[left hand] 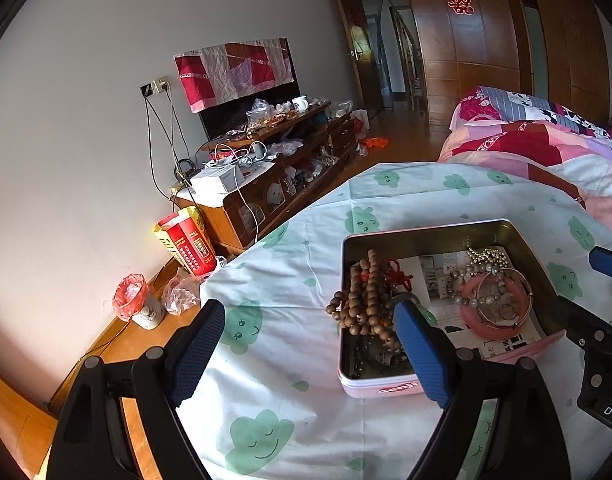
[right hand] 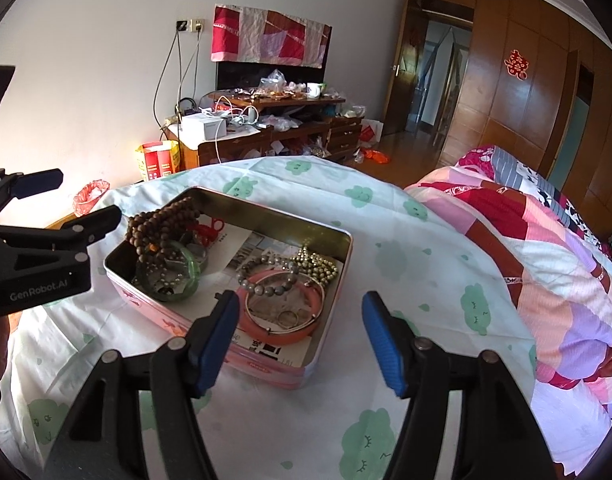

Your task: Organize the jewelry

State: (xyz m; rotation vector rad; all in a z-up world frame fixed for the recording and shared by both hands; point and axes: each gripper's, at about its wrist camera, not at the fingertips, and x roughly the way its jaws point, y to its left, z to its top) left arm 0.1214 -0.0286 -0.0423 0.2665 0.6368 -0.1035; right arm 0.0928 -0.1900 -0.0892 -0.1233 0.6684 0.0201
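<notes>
A pink metal tin [left hand: 379, 390] [right hand: 266, 372] sits open on the cloud-print sheet. Inside lie brown wooden prayer beads [left hand: 365, 296] [right hand: 158, 220] draped over its left rim, a green bangle [right hand: 170, 276], a pink bangle [left hand: 493, 320] [right hand: 282, 320] with a grey bead bracelet [right hand: 266, 284] and thin silver rings, and a silver bead chain [left hand: 489, 256] [right hand: 317, 264]. My left gripper [left hand: 309, 340] is open and empty at the tin's left edge. My right gripper [right hand: 302, 332] is open and empty over the tin's near right corner.
The tin rests on a bed or table covered by a white sheet [right hand: 266, 432]. A patchwork quilt [right hand: 545, 260] lies to the right. A cluttered wooden TV cabinet [left hand: 274, 168] stands against the far wall. A red bag [left hand: 186, 244] and a small bin [left hand: 138, 300] sit on the floor.
</notes>
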